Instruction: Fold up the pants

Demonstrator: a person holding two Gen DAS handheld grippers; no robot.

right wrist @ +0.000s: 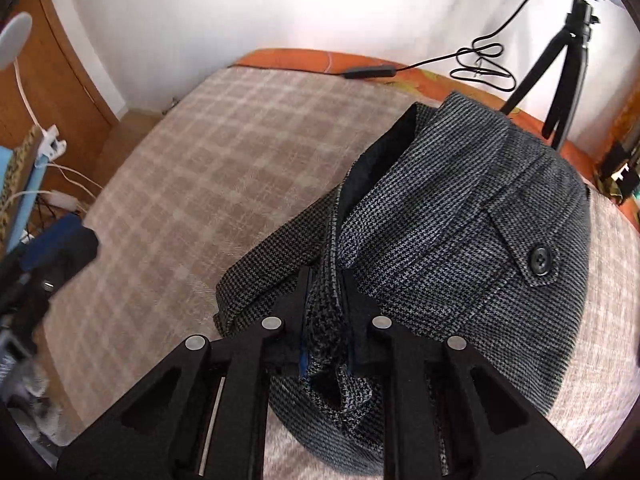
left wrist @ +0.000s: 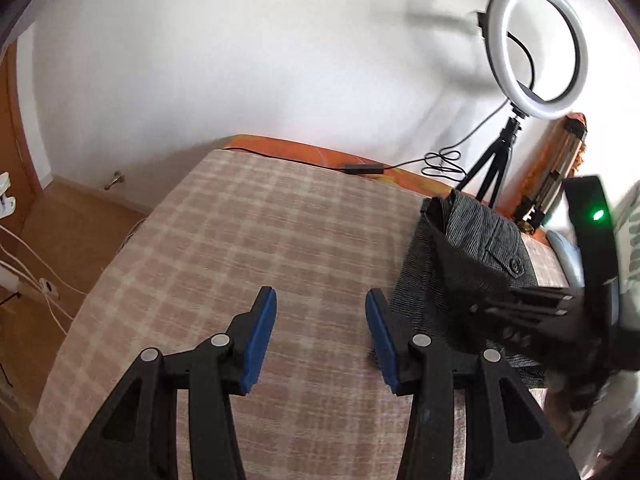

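Your right gripper (right wrist: 325, 312) had its jaws pinching a bunched fold of the pants (right wrist: 472, 216), which lay in a folded heap on the right side of the bed (right wrist: 192, 168). The dark checked cloth showed a buttoned pocket flap (right wrist: 524, 252) facing up on the right, and a loose edge trailed off toward the left. Your left gripper (left wrist: 321, 320) hovered over the bare plaid bedcover with its jaws spread wide and nothing between the blue pads (left wrist: 260, 340); the pants sat just to its right. At the far right of the bed stood a ring light (left wrist: 536, 46) on a small tripod (left wrist: 494, 168), its cable (left wrist: 288, 159) running along the far edge.
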